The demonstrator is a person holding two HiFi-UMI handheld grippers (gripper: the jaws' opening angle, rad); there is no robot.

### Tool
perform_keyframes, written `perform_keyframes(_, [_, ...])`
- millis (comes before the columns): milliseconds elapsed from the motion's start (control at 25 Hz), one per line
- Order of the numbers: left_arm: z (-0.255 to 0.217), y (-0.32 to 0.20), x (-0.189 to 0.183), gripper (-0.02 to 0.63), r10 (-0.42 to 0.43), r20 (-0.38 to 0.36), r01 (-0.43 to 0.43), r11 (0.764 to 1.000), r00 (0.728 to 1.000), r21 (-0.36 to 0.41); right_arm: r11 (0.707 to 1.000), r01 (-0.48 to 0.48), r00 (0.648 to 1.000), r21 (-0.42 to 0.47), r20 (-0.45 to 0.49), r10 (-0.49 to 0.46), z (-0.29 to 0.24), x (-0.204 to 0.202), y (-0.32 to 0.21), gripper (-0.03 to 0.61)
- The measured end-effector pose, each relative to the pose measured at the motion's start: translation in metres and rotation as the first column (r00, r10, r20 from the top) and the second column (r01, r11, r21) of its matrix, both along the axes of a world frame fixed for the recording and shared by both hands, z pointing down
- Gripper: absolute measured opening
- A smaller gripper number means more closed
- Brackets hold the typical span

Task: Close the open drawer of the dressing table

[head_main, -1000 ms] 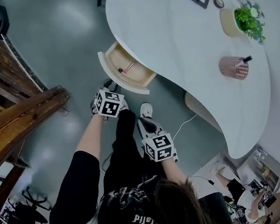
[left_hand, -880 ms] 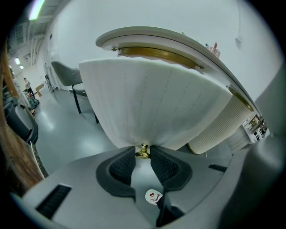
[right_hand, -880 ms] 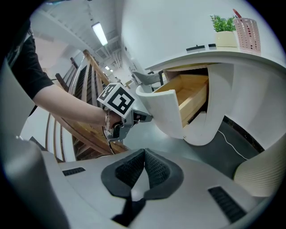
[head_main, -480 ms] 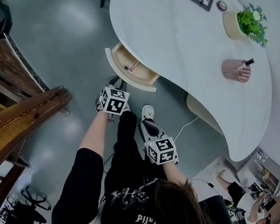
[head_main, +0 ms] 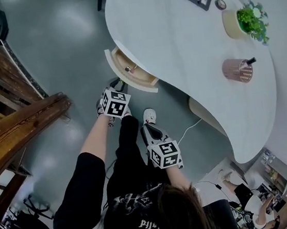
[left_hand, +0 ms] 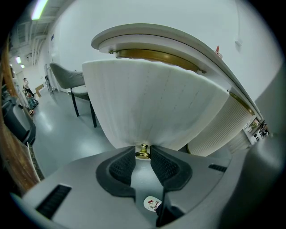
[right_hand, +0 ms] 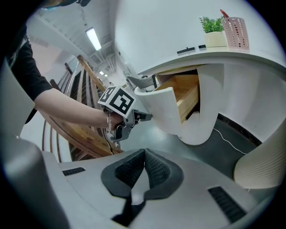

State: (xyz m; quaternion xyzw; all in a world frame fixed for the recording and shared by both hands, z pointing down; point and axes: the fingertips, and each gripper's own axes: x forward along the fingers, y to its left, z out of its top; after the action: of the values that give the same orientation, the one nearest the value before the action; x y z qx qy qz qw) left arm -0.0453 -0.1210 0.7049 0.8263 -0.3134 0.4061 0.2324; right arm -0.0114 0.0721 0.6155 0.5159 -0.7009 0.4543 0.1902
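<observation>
One second of pushing slid the drawer [head_main: 112, 63] further under the tabletop [head_main: 176, 40], though it stood partly open, your left gripper [left_hand: 143, 156] clamped on its brass knob [left_hand: 142, 150] and your right gripper [right_hand: 143, 154] closed on nothing.

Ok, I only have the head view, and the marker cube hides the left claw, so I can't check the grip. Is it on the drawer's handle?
Observer: Yes. The left gripper view shows the left claw closed on the small brass knob low on the white drawer front.
Operator: And the right claw, is it carrying anything?
Observer: No. In the right gripper view the right claw is shut with nothing between its pads, and it is well clear of the drawer.
</observation>
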Motion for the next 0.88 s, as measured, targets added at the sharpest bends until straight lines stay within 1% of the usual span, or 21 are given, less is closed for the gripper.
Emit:
perform_keyframes(520, [-0.002, -0.005, 0.006, 0.117, 0.005, -0.011, -0.004, 1.0, 1.0, 0.014, 1.0, 0.013, 1.0, 0.0, 0.004, -0.013, 0.001, 0.001, 0.001, 0.026])
perform_keyframes(880, [-0.003, -0.015, 0.019, 0.117, 0.012, -0.021, -0.011, 1.0, 1.0, 0.029, 1.0, 0.003, 1.0, -0.006, 0.002, -0.003, 0.004, 0.007, 0.003, 0.026])
